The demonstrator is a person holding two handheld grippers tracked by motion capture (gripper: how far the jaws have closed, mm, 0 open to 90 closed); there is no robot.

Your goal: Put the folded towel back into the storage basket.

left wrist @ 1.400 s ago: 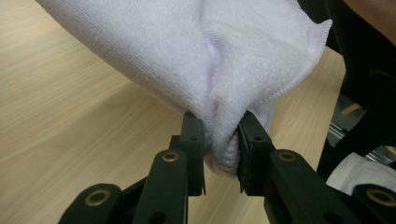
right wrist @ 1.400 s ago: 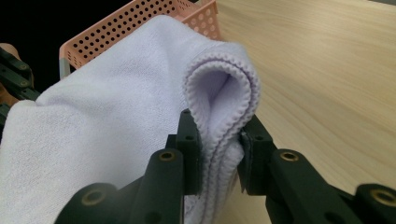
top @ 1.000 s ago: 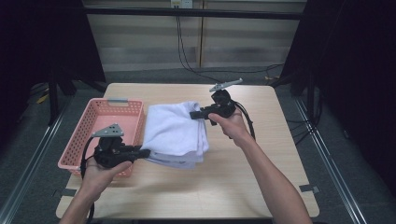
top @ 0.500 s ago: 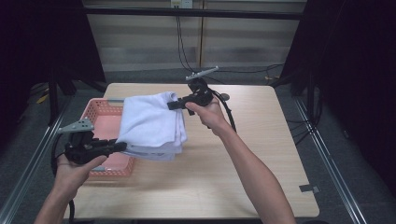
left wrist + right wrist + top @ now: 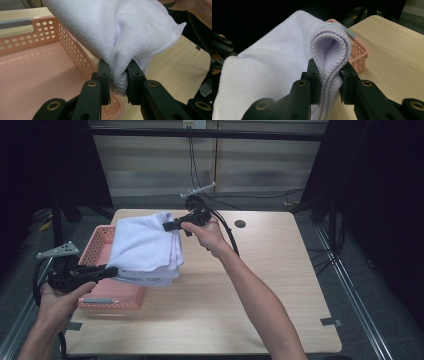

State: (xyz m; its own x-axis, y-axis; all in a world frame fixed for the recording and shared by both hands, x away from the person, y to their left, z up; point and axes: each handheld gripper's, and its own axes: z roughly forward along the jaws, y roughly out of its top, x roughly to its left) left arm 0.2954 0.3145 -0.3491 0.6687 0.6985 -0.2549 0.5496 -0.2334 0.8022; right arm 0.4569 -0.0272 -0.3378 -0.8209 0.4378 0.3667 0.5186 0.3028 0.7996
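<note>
We hold the folded towel (image 5: 145, 247) between both grippers. The left gripper (image 5: 118, 80) has its jaws clamped on the near edge; the right gripper (image 5: 329, 80) has its jaws clamped on the folded far edge. Over the last second the towel has left the desk (image 5: 260, 290) and travelled leftward: it now hangs clear of the desk surface, above the right rim of the pink basket (image 5: 107, 297). We judge the transfer nearly complete; what remains is lowering the towel into the basket and releasing.
</note>
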